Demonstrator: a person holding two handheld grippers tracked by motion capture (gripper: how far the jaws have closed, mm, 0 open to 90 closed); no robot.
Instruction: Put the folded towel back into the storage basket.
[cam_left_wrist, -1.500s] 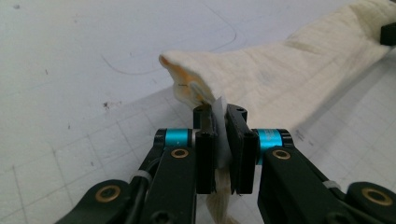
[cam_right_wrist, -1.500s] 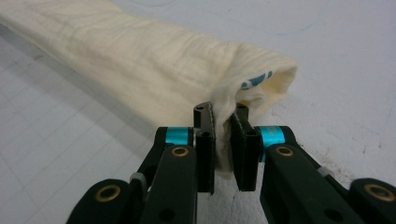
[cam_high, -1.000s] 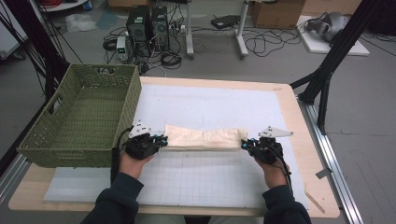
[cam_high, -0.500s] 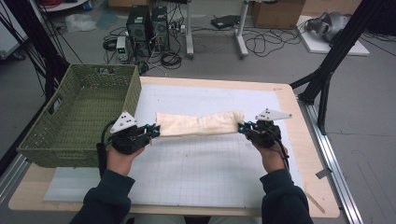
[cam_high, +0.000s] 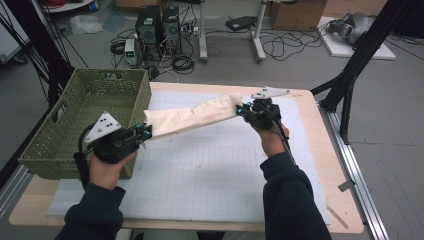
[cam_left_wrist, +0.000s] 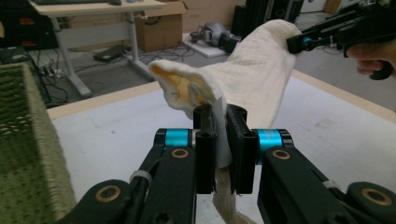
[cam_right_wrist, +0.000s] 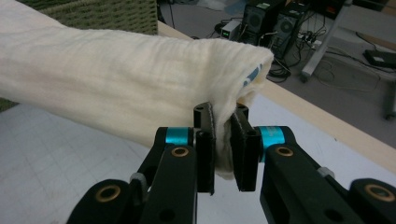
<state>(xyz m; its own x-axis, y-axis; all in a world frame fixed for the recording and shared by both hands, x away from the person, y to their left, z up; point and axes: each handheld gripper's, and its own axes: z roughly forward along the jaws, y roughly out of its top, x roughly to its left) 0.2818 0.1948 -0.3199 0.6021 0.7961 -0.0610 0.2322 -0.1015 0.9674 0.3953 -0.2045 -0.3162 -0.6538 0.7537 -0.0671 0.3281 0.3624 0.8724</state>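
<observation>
left gripper (cam_high: 144, 133) clamped on one end of cream cloth (cam_high: 192, 116), right gripper (cam_high: 241, 110) clamped on other end. cloth hung stretched between them above white mat (cam_high: 210, 170), left end just beside green basket (cam_high: 60, 135), right end higher.

Support surface: a light wooden table (cam_high: 320, 165) with rounded corners; a white gridded mat (cam_high: 200, 175) lies flat on it and covers most of the top, leaving a bare wood margin along the mat's far edge and its right edge. A green woven basket (cam_high: 85, 100) with a handle slot in its side wall stands at the mat's left edge, partly overlapping it, its far corner near the mat's far-left corner. Right of the mat, on the bare wood near the table's front corner, lies a short pale strip (cam_high: 336, 210), too small to identify.
</observation>
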